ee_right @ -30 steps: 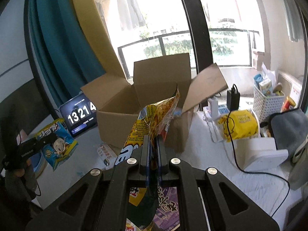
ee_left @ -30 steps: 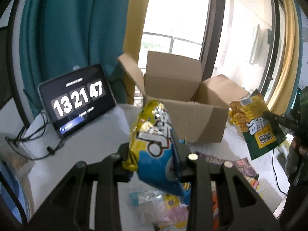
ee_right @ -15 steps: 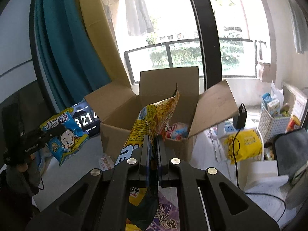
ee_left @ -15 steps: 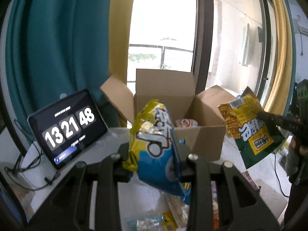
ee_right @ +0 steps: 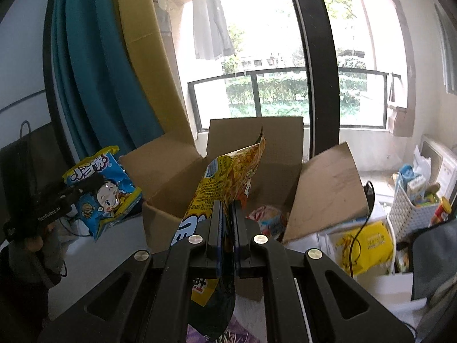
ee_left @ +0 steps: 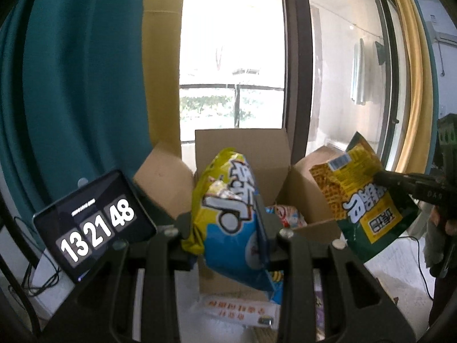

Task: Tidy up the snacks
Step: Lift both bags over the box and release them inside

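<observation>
Looks like somebody's living room in a flat. Behind the open brown cardboard box (ee_right: 257,154) there's a tall black-framed glass balcony door (ee_right: 320,65) with teal and mustard curtains (ee_right: 94,80) left of it, grey laundry (ee_right: 210,23) hanging outside, and a white plastic basket of household bits (ee_right: 411,214) off to the box's right.

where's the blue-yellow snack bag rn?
Clamped in the left gripper: the blue-yellow snack bag hangs in front of the open cardboard box, right of the clock tablet.
</observation>
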Demonstrator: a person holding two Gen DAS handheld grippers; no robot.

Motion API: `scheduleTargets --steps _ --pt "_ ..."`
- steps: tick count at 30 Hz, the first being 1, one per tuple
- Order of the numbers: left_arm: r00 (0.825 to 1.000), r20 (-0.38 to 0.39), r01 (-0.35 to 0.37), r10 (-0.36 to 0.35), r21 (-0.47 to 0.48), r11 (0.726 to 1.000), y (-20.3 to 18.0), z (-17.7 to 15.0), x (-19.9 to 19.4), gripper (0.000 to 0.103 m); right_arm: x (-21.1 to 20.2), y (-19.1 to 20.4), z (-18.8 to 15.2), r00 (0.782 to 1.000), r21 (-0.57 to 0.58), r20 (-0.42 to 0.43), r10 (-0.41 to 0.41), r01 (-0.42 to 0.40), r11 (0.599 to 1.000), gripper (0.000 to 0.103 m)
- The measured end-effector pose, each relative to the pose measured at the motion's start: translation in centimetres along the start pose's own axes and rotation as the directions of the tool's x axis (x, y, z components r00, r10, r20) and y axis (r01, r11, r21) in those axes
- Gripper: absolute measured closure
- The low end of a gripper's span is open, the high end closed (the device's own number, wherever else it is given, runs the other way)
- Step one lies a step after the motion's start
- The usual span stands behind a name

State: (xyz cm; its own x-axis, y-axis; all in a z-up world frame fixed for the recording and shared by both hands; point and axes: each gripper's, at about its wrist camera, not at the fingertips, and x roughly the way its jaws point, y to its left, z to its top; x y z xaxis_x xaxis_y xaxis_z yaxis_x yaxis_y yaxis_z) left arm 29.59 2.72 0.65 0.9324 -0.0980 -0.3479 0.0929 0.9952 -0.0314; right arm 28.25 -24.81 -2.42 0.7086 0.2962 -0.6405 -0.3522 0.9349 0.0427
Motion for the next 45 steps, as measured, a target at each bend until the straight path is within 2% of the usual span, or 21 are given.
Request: scheduleTargets --steps 17,28,32,38,41,43,45 --pt "0.998 0.063 -0.002 0.001 0.005 1.0 0.5 3.1 6.0 0.07 5.3 -0.3 3.7 0.999 -0.055 0.042 -0.021 0.024 0.998 0.096" --pt "0.999 0.031 0.018 -0.018 -0.001 1.0 0.3 3.8 11.4 0.07 10.0 -1.1 4.7 0.998 -0.039 0.013 -0.06 0.06 0.997 0.096" --pt "1.0 0.012 0.004 -0.004 0.015 1.0 0.5 4.0 13.4 0.07 11.7 -1.1 4.9 0.997 -0.04 0.0 -0.083 0.083 0.996 0.096" --pt "0.999 -0.03 -0.025 0.025 -0.014 1.0 1.4 5.1 16.1 0.069 14.3 -0.8 5.4 0.993 -0.046 -0.02 -0.118 0.117 0.992 0.096" --pt "0.998 -0.055 -0.038 0.036 -0.029 0.999 2.1 5.3 16.9 0.061 15.3 -1.0 5.5 0.992 -0.025 -0.034 -0.126 0.125 0.992 0.096" --pt "0.998 -0.05 -0.035 0.032 -0.058 0.998 2.5 5.3 16.9 0.044 16.0 -0.9 5.5 0.989 -0.03 -0.052 -0.142 0.14 0.99 0.089" --pt "0.998 -0.053 -0.033 0.03 -0.071 0.997 2.8 5.4 16.9 0.037 16.1 -0.8 5.5 0.988 -0.024 -0.048 -0.148 0.147 0.989 0.062"
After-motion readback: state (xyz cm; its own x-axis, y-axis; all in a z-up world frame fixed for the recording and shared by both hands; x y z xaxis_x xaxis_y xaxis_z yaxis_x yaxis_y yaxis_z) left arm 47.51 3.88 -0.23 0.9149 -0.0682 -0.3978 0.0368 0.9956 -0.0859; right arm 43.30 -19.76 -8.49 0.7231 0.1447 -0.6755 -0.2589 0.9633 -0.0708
